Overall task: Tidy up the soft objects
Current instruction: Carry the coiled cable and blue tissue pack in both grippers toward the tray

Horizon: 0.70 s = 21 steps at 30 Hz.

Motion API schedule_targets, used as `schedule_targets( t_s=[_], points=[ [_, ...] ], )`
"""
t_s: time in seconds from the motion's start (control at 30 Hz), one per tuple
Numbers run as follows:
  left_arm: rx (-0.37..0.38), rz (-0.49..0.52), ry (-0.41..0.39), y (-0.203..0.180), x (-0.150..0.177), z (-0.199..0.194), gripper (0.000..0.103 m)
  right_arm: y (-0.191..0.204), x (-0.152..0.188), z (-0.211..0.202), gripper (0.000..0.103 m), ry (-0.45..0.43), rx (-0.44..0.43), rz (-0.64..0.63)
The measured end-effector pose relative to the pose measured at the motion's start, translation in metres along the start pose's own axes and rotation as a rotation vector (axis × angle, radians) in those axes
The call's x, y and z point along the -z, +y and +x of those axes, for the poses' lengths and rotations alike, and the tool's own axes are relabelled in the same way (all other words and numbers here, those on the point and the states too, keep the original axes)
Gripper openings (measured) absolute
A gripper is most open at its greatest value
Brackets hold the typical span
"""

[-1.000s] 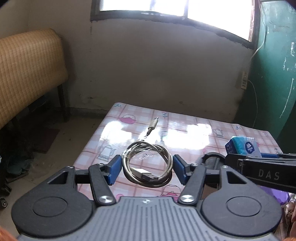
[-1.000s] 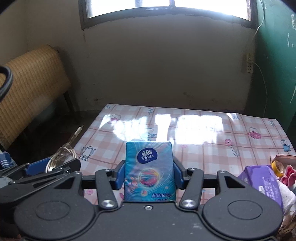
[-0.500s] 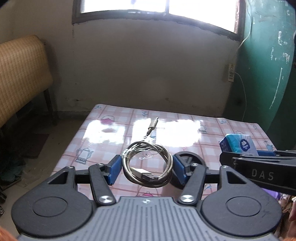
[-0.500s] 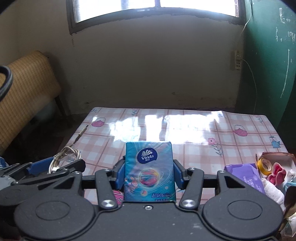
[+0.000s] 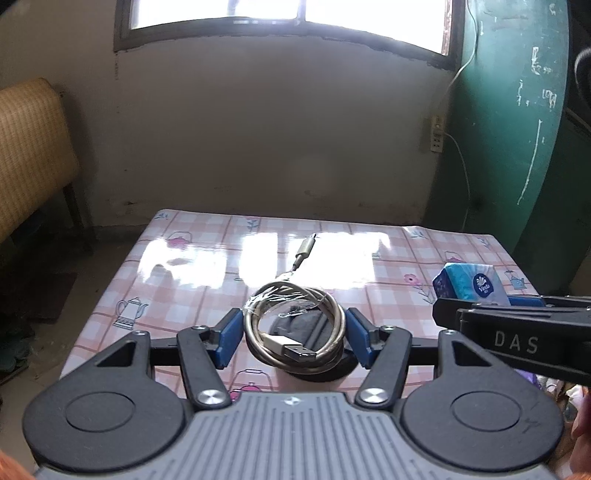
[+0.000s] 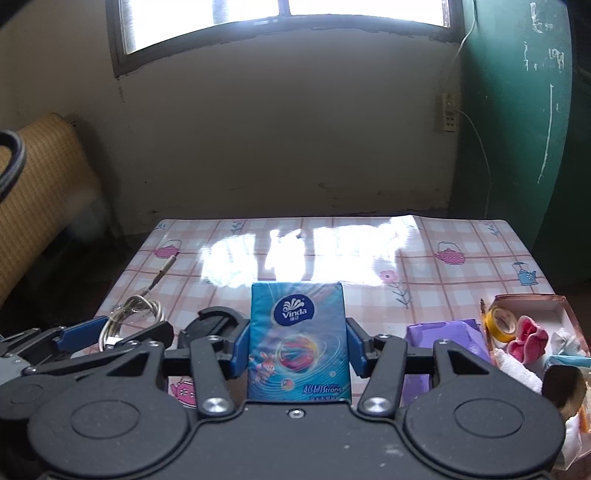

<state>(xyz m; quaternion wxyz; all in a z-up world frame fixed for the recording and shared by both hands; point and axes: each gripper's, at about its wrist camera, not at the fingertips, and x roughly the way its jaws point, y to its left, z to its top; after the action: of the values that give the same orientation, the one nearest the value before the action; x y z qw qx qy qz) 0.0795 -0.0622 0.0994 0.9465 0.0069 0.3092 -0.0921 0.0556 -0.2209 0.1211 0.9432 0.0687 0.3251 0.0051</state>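
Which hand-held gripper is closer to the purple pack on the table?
Right. The right hand-held gripper, shut on the tissue pack, hangs just left of the purple pack. The left hand-held gripper, holding the coiled cable, is farther left.

Daylight enters through the window (image 5: pixel 288 18) along the top of both frames; its panes are blown out to plain white. The wall (image 5: pixel 258 140) beneath is dim and brownish. Broad white glare lies across the middle of the glossy checked tablecloth (image 6: pixel 461 273), washing out its pattern there. Fisheye distortion bows the window frame and bends the green door (image 5: pixel 517 129) at right. Corners darken. Near parts at the bottom of each frame stay fairly sharp.
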Motion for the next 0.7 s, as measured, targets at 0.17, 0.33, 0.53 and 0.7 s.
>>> schedule_targets(
  t_s=[0.17,0.33,0.53,0.7],
  points=[
    [0.013,0.017,0.003,-0.011,-0.001,0.004,0.062,-0.009,-0.001,0.000,0.063,0.001,0.014,0.014],
    [0.024,0.029,0.008,-0.022,-0.003,0.008,0.062,-0.019,-0.001,0.000,0.063,0.000,0.024,0.031],
    [0.042,0.046,0.012,-0.035,-0.004,0.014,0.062,-0.035,-0.001,0.001,0.063,0.001,0.038,0.050],
    [0.059,0.059,0.022,-0.048,-0.001,0.018,0.062,-0.051,0.001,0.002,0.063,0.003,0.052,0.067]
  ],
)
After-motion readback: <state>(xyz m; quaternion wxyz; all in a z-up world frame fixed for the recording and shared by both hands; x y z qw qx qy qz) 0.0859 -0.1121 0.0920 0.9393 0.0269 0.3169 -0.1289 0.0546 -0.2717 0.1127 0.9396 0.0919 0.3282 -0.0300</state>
